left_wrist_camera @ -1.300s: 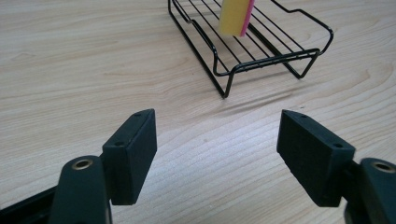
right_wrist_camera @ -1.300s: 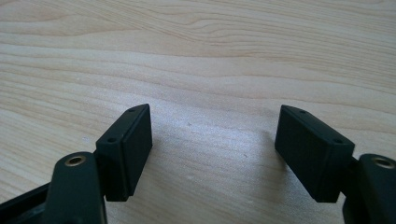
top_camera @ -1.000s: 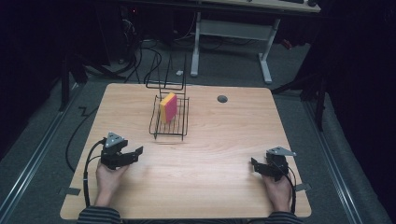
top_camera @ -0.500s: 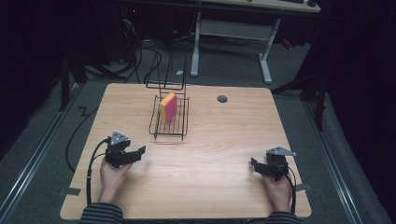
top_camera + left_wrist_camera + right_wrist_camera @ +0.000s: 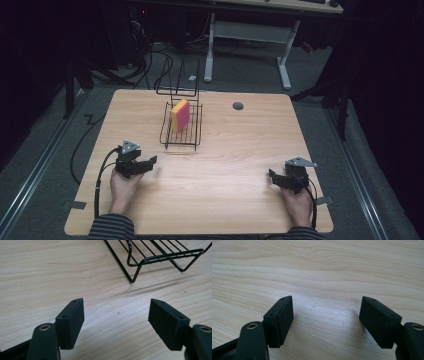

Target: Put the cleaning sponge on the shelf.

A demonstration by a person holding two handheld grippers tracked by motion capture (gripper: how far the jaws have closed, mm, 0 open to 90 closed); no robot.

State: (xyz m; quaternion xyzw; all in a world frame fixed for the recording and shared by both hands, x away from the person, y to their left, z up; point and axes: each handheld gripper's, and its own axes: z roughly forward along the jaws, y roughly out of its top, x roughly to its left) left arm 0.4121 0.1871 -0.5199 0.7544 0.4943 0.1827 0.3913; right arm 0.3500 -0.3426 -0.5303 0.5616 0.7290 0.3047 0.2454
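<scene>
the left gripper [image 5: 145,165] has crept toward the wire rack [image 5: 181,131], jaws spread and empty. the sponge [image 5: 180,114] stands upright inside it. the right gripper [image 5: 274,178] rests unmoved on the worktop [image 5: 240,150], jaws spread, so a reach seems under way.

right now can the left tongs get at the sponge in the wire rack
Probably yes. The left tongs stand open and empty just short of the wire rack, with bare table between. The sponge stands on edge inside, open from above, so coming over the rack's wires looks easiest.
</scene>
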